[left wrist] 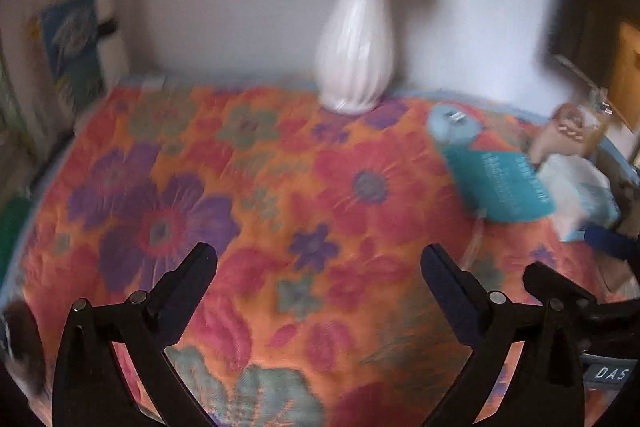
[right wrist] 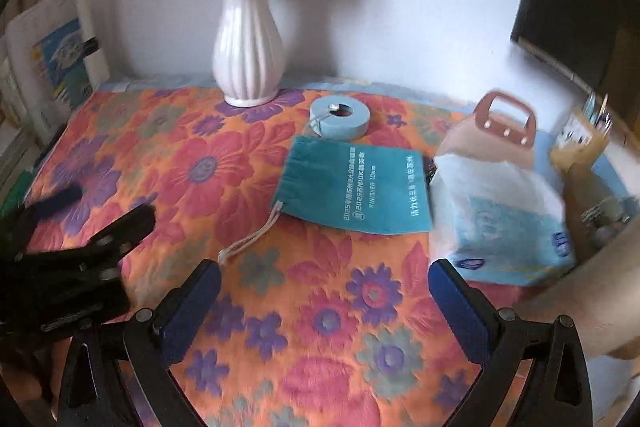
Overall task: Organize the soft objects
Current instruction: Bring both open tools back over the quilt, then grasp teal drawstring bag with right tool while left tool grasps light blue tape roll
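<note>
The teal drawstring pouch (right wrist: 354,189) lies flat on the flowered tablecloth (right wrist: 280,287), its cord trailing toward me, with a pale blue ring-shaped roll (right wrist: 339,119) just behind it and a white soft pack with blue print (right wrist: 500,223) touching its right edge. I read this as the approach — nothing is picked up yet, and both tools hang over bare cloth. My right gripper (right wrist: 324,291) has its blue-padded jaws spread wide with nothing between them; my left gripper (left wrist: 318,277) is likewise released and empty, and it shows in the right view as a dark shape at the left edge. The next move, as I judge it, is to bring the right gripper forward and down onto the pouch or the soft pack and pinch a free edge, keeping clear of the white ribbed vase (right wrist: 249,51) behind. A brown bag with a handle (right wrist: 504,125) stands behind the pack; what it holds I cannot see. The left view is smeared, so the pouch's print is unreadable there, and the clutter at the table's far right is cut off by the frame.
</note>
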{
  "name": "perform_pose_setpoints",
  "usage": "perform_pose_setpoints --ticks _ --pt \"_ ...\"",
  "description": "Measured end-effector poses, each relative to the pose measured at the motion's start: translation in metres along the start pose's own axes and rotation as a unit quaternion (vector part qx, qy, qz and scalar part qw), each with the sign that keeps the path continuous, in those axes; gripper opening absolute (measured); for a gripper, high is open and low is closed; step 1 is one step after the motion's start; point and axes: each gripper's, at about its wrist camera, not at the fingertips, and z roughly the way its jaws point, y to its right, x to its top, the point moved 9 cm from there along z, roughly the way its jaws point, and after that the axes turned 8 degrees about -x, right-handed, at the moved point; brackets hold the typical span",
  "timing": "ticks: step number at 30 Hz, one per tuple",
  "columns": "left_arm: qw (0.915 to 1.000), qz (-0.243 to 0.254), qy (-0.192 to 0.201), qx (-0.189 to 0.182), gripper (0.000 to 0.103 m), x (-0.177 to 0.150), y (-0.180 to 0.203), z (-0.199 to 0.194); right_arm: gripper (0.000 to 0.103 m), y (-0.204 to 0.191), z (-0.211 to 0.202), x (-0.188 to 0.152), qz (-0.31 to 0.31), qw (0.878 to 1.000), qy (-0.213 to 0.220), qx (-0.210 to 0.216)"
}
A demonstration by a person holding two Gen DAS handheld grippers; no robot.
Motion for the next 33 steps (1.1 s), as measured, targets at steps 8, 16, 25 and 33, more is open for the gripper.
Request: perform_pose_setpoints --ticks 8,16,25,33 --pt "0.9997 0.019 -0.013 0.005 0.102 -0.003 0.009 0.005 0.103 0.007 0.039 -0.017 0.037 0.998 -0.056 0.005" --pt "0.9997 0.014 -0.018 -0.010 0.102 -0.004 0.008 0.006 0.103 0.005 0.038 -0.018 0.033 0.998 -0.052 0.004" --pt "0.9998 0.011 -0.013 -0.005 0.102 -0.004 0.005 0.005 0.103 0.007 0.039 -0.020 0.043 0.997 -0.061 0.011" --pt "0.9940 -0.037 -0.072 -0.073 0.102 0.019 0.004 -0.011 0.103 -0.011 0.041 0.001 0.050 0.990 -0.103 0.088"
